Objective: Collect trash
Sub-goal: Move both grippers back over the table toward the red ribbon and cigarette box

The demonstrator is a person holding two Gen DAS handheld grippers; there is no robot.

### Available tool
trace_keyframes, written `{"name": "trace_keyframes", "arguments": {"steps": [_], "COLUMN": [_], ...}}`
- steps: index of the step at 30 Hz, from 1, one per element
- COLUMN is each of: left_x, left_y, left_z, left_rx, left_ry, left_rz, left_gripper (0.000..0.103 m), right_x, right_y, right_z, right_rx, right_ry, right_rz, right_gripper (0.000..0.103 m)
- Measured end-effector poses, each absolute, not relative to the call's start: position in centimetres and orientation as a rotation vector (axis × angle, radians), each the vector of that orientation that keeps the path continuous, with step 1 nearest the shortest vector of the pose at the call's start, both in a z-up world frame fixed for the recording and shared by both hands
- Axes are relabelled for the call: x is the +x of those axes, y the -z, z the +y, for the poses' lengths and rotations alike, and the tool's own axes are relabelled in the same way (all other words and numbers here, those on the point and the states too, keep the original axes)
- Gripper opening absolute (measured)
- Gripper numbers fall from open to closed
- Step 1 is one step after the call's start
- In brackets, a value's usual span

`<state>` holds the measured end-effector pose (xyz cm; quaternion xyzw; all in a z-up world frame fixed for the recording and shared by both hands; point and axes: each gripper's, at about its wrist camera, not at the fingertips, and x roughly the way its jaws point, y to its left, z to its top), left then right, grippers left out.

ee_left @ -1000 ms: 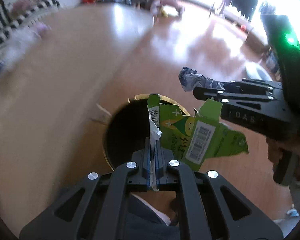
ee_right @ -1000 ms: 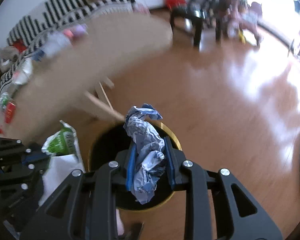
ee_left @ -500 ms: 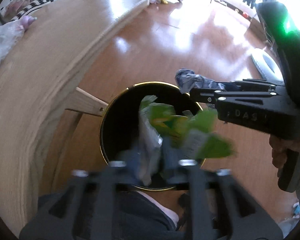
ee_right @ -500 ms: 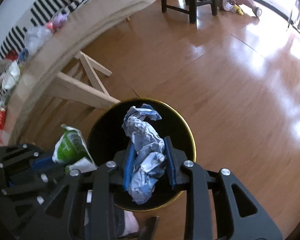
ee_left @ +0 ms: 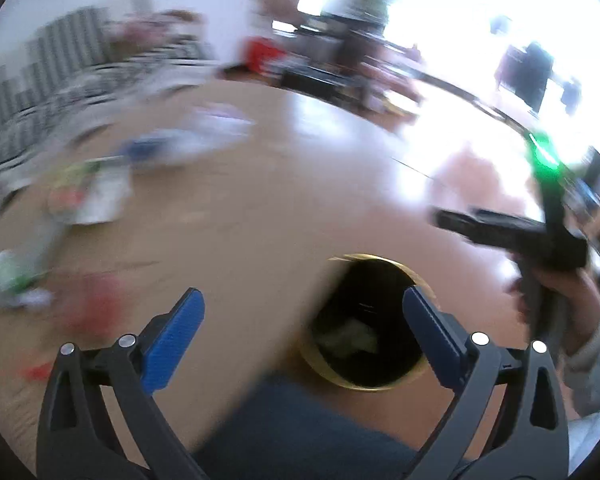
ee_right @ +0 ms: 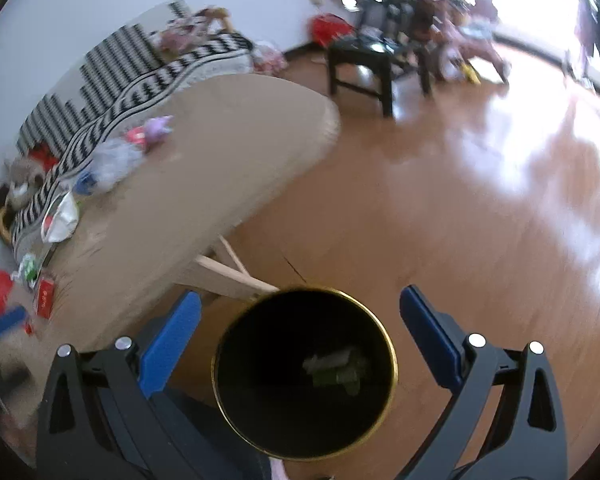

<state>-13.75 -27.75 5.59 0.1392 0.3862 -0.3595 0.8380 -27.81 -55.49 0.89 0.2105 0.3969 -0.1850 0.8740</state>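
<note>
Trash [ee_right: 334,368] is lying inside the gold-rimmed bin [ee_right: 394,364]. Both tongs, left [ee_left: 304,320] and right [ee_right: 300,326], are opening wide, empty. Wrappers [ee_right: 108,164] are littering the table [ee_right: 220,152] at ten o'clock, awaiting collection.

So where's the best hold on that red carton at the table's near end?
The small red carton lies flat near the table edge, other litter close beside it. Probably come from above and pinch across its narrow width with the left gripper, whose opening jaws hold nothing.

No text, label or number can be read anywhere; the wrappers on the table are too blurred.
</note>
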Motion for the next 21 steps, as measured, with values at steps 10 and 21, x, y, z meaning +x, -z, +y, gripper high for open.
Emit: {"name": "trace_keyframes", "arguments": {"steps": [10, 21], "left_x": [-6.0, -5.0], "left_y": [-3.9, -1.1], "left_z": [-8.4, -11.8], "left_rx": [0.032, 0.119], "left_ry": [0.187, 0.187], "left_rz": [0.955, 0.984], "left_gripper": [0.097, 0.097], "right_x": [-14.9, -11.5], "right_y": [-1.3, 1.0], "right_z": [-39.2, -31.8], "right_rx": [0.122, -0.088], "right_ry": [-0.017, -0.170], "right_rz": [0.919, 0.978], "right_gripper": [0.096, 0.096]}}
